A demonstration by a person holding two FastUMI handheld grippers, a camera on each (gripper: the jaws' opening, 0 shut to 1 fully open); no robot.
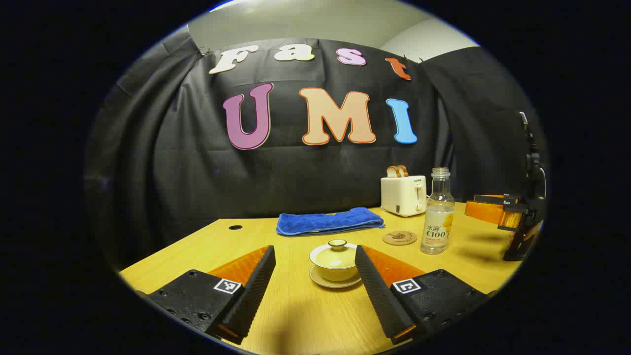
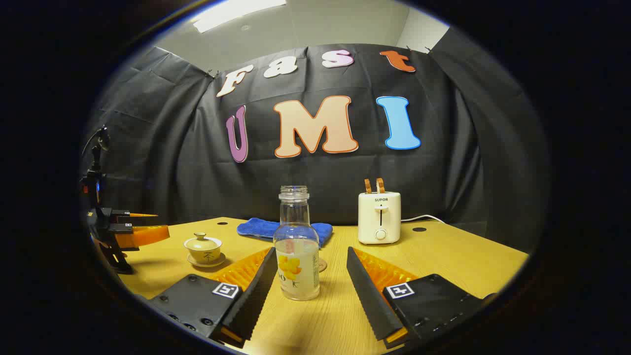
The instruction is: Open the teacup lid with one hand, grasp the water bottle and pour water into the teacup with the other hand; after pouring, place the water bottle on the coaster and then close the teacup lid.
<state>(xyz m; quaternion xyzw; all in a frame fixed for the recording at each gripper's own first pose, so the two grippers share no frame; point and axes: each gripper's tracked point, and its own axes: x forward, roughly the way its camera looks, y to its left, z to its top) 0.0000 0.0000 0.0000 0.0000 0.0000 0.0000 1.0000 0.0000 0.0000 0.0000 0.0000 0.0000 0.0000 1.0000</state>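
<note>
In the left gripper view, my left tongs point(image 1: 315, 268) stand apart on either side of the lidded teacup point(image 1: 335, 264) on the table point(image 1: 296, 315); the coaster point(image 1: 400, 238) lies bare beside the water bottle point(image 1: 437, 217). In the right gripper view, my right tongs point(image 2: 309, 271) gape around the bottle, not touching it, the coaster mostly hidden behind.

We are holding the left gripper point(image 1: 315, 261) with jaws spread wide before the lidded teacup point(image 1: 336, 264) on the bench point(image 1: 305, 315). Bottle point(image 1: 438, 213) is standing just beside the coaster point(image 1: 400, 238), towel point(image 1: 329, 220) and toaster point(image 1: 403, 195) behind.
</note>
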